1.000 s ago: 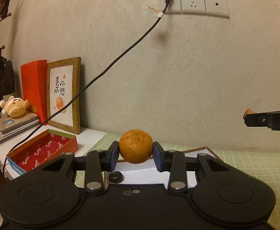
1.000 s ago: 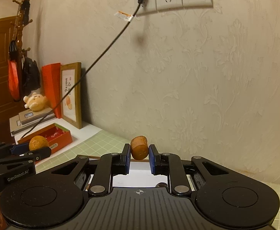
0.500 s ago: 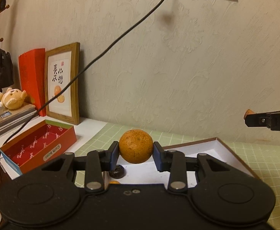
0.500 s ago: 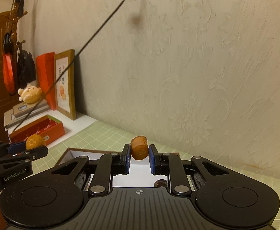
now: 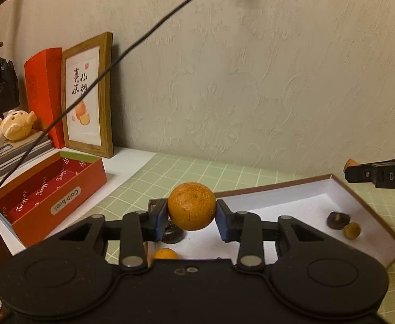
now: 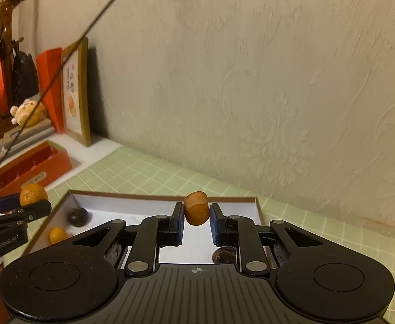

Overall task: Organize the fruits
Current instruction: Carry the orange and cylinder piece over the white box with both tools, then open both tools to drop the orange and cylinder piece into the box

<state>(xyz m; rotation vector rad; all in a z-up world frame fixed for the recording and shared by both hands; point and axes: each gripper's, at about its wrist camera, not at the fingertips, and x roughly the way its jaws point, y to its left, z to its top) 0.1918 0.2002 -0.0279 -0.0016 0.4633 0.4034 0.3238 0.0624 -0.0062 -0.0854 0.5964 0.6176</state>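
My left claw [image 5: 191, 216] is clamped on a round orange [image 5: 191, 206], holding it above the near end of the white-lined tray [image 5: 300, 197]. My right claw [image 6: 196, 220] pinches a small orange chunk [image 6: 196, 208] over the same tray, where dark and yellow fruits [image 5: 351, 230] already lie.

Dark fruit [image 6: 224, 255] half hidden behind hand-held gripper, small orange fruit [image 5: 165, 253] too — cable [image 5: 116, 64] cut off.
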